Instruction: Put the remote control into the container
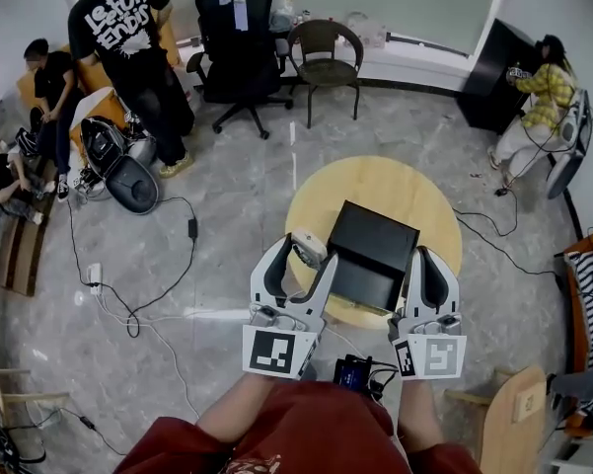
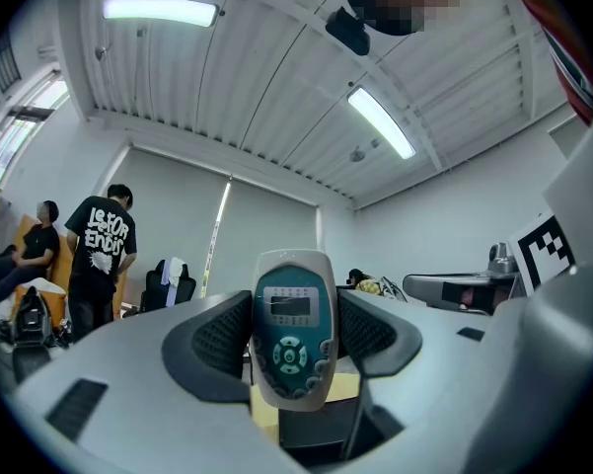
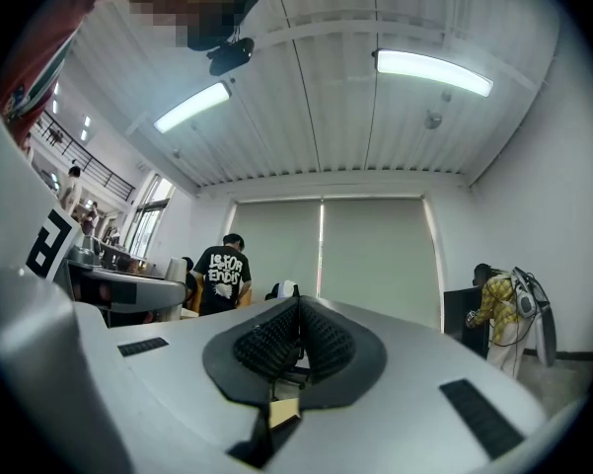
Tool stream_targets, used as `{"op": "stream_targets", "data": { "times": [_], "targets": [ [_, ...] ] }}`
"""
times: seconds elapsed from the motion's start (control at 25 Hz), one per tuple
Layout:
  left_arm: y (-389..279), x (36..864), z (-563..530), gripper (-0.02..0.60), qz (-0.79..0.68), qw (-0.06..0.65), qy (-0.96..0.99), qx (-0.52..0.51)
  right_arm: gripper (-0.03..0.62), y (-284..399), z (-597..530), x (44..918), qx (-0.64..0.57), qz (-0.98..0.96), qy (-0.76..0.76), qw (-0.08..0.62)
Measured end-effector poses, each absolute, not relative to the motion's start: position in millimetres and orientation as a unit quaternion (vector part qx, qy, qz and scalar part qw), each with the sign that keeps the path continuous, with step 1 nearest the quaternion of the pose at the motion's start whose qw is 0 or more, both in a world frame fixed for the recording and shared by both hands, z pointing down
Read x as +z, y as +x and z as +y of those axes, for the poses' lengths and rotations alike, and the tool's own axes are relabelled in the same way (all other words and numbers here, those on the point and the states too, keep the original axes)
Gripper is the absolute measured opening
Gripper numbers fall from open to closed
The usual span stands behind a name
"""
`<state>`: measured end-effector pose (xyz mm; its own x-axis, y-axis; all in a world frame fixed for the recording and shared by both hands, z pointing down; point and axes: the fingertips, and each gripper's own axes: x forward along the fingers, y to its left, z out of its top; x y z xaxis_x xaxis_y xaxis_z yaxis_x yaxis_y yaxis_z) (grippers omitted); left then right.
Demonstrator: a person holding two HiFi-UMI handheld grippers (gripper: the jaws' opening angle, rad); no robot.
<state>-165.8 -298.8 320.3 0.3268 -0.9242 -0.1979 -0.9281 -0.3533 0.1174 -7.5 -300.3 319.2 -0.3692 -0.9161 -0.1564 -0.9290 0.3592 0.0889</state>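
We have the remote control (image 2: pixel 293 329) upright, clamped between the jaws of our left hand-held gripper (image 1: pixel 302 255), so the pick-up looks done and only the drop is left. The black container (image 1: pixel 373 255) sits on the round desk (image 1: pixel 375 181) just right of that gripper. Our right hand-held gripper (image 1: pixel 421 260), jaws pressed together on nothing, flanks its far side. The space above looks free; the container's near rim is the edge to clear.

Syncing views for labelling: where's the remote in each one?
Head view: remote just left of centre, in the left gripper, left of the container.
Left gripper view: remote at centre, upright, clamped between the jaws.
Right gripper view: not in it.
Shared landmark: person in black printed T-shirt.
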Motion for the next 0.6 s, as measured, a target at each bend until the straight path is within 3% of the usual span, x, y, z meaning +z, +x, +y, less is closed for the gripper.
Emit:
{"op": "stream_targets", "data": {
  "times": [0.36, 0.6],
  "targets": [
    [-154, 350, -323, 0.264, 0.542, 0.007, -0.838, 0.056, 0.023, 11, -314, 332, 0.077, 0.804, -0.589, 0.031],
    [-121, 350, -339, 0.264, 0.529, -0.001, -0.845, 0.074, 0.023, 36, -326, 328, 0.081, 0.799, -0.595, 0.035]
  ]
}}
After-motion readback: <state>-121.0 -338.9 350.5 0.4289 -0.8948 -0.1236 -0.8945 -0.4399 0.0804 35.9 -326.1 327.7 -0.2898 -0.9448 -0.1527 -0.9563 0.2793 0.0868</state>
